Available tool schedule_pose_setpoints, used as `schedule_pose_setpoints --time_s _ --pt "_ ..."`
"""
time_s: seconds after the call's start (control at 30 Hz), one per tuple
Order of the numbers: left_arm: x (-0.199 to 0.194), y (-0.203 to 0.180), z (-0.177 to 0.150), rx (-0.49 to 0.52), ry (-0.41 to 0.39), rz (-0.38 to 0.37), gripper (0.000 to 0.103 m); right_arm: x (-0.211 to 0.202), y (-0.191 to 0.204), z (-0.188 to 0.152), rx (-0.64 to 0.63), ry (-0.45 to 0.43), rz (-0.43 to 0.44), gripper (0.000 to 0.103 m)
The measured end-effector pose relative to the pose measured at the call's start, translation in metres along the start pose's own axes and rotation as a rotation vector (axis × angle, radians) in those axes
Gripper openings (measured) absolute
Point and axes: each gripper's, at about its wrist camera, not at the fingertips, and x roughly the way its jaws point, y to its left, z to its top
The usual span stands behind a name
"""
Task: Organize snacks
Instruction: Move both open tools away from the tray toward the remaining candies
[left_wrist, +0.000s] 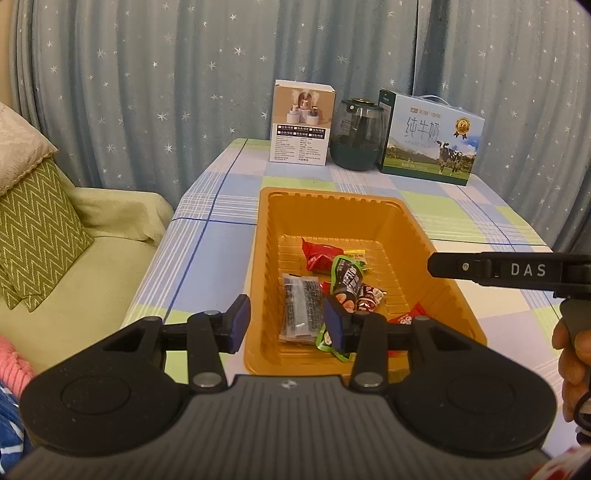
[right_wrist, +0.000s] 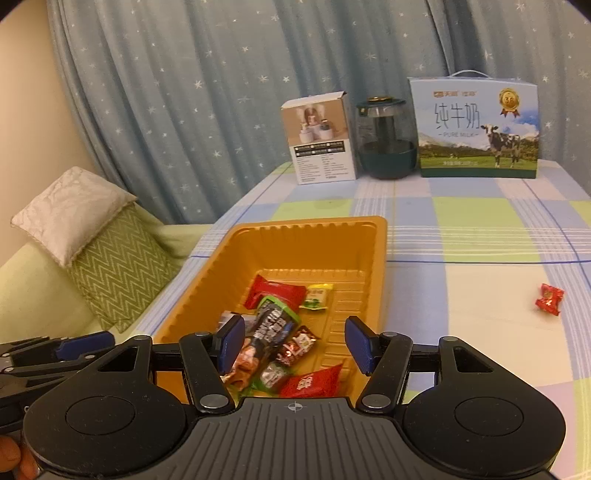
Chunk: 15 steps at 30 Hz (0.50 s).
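An orange plastic tray (left_wrist: 332, 195) sits on the checked tablecloth and holds several snack packets: a red packet (left_wrist: 319, 254), a green-and-black pouch (left_wrist: 345, 275) and a dark long packet (left_wrist: 301, 308). My left gripper (left_wrist: 286, 325) hangs open over the tray's near left corner, one finger outside the wall, nothing between the pads. In the right wrist view my right gripper (right_wrist: 295, 345) stands open above the tray (right_wrist: 310, 223), over the pouch (right_wrist: 273, 325) and a red packet (right_wrist: 314, 382), gripping neither. One red wrapped candy (right_wrist: 549, 299) lies alone on the cloth to the right.
At the table's far edge stand a white product box (right_wrist: 321, 144), a dark green jar (right_wrist: 386, 140) and a milk carton box (right_wrist: 476, 129). A green sofa with cushions (right_wrist: 118, 258) lies left of the table. A starred blue curtain hangs behind.
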Motion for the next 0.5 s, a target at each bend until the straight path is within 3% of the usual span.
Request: schedule_pose_setpoints --time_s 0.5 --pt "-0.008 -0.017 0.008 0.028 -0.010 -0.017 0.048 -0.019 -0.020 0.001 0.026 -0.034 -0.058 0.060"
